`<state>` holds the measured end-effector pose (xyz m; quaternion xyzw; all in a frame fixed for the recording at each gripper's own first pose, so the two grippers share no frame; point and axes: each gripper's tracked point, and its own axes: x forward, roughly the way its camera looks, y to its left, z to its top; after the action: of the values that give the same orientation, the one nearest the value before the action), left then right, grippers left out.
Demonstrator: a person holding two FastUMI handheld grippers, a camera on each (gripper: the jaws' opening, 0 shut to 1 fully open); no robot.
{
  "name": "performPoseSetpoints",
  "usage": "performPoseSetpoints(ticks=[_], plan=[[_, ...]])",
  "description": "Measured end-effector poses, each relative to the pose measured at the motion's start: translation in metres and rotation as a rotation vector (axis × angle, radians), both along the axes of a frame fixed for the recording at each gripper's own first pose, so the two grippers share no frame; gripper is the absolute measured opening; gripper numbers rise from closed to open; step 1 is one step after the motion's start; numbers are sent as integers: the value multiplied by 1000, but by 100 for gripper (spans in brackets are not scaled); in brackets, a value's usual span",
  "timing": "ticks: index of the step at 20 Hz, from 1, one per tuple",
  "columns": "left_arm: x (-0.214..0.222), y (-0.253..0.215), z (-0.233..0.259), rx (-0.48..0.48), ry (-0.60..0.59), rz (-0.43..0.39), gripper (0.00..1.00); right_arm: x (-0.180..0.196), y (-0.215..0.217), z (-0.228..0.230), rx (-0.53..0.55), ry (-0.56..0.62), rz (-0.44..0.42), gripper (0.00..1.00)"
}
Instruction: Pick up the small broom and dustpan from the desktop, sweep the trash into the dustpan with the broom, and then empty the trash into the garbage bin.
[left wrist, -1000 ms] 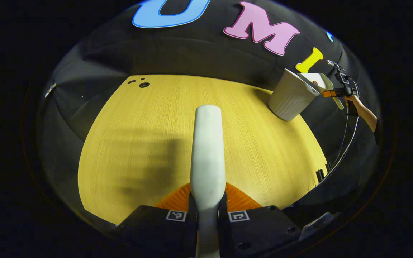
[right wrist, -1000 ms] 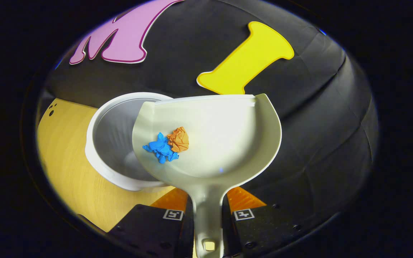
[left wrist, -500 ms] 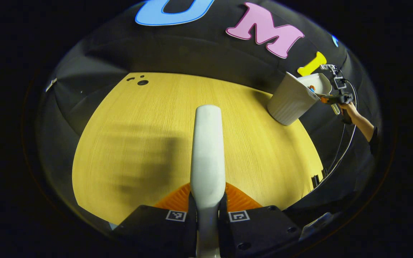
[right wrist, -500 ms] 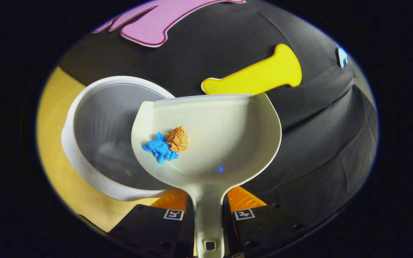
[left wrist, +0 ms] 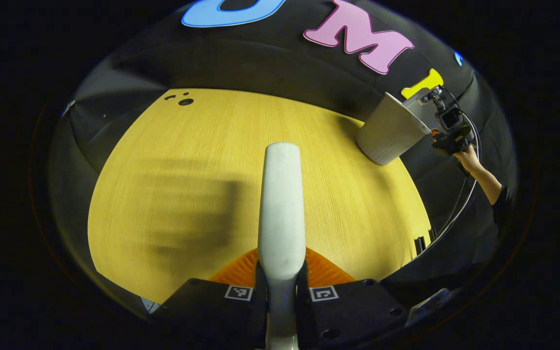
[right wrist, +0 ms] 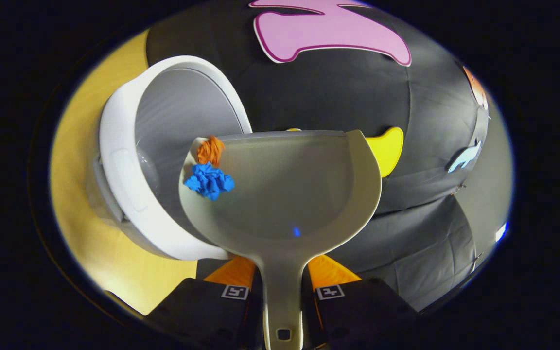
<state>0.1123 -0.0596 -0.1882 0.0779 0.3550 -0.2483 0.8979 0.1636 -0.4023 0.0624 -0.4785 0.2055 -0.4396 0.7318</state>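
In the right gripper view my right gripper (right wrist: 282, 296) is shut on the handle of the pale dustpan (right wrist: 289, 194), which is tilted over the mouth of the white garbage bin (right wrist: 129, 160). An orange paper wad (right wrist: 210, 149) and a blue paper wad (right wrist: 208, 181) lie at the pan's left front corner, by the bin's opening. In the left gripper view my left gripper (left wrist: 281, 294) is shut on the white broom handle (left wrist: 281, 204), held over the wooden desktop (left wrist: 173, 194). Far to the right there, the bin (left wrist: 388, 130) stands with the right gripper (left wrist: 447, 131) and a hand (left wrist: 469, 160) beside it.
The bin stands near the desktop's far right corner, close to the black cloth wall. Small dark holes (left wrist: 183, 101) mark the desktop's far left corner. A cable (left wrist: 460, 204) hangs down from the right gripper past the table edge.
The right gripper has rolled the dustpan toward the bin. Both paper wads have slid from the pan's middle to its left front corner. The left gripper has held almost still.
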Motion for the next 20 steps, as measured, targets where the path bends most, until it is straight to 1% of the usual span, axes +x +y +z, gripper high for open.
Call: performPoseSetpoints(ticks=[4,6,7,9,10,12,13,14,15,16,18,20], plan=[[-5,-15,9,14,-23,-41,27,0,2,1,-41,26,0,36],[-3,-18,11,15,-32,-45,27,0,3,3,-42,29,-10,36],[-3,-18,12,16,-33,-44,27,2,3,3,-45,33,-16,39],[-4,-20,12,13,-26,-46,27,4,6,6,-112,88,-25,31],[-5,-20,11,14,-24,-47,29,6,7,9,-163,124,-25,36],[-3,-18,11,18,-25,-46,27,3,9,7,-222,146,-25,36],[-2,-16,11,15,-24,-40,27,2,8,8,-223,146,-22,35],[-2,-15,10,12,-21,-34,27,3,7,8,-211,143,-22,39],[-2,-14,10,10,-18,-30,27,5,6,8,-192,137,-21,39],[-2,-14,10,9,-19,-28,29,4,7,6,-172,131,-16,36],[-1,-13,10,11,-26,-24,27,4,4,4,-128,117,-2,35],[0,-13,11,12,-29,-21,28,2,4,0,-47,84,20,36]])
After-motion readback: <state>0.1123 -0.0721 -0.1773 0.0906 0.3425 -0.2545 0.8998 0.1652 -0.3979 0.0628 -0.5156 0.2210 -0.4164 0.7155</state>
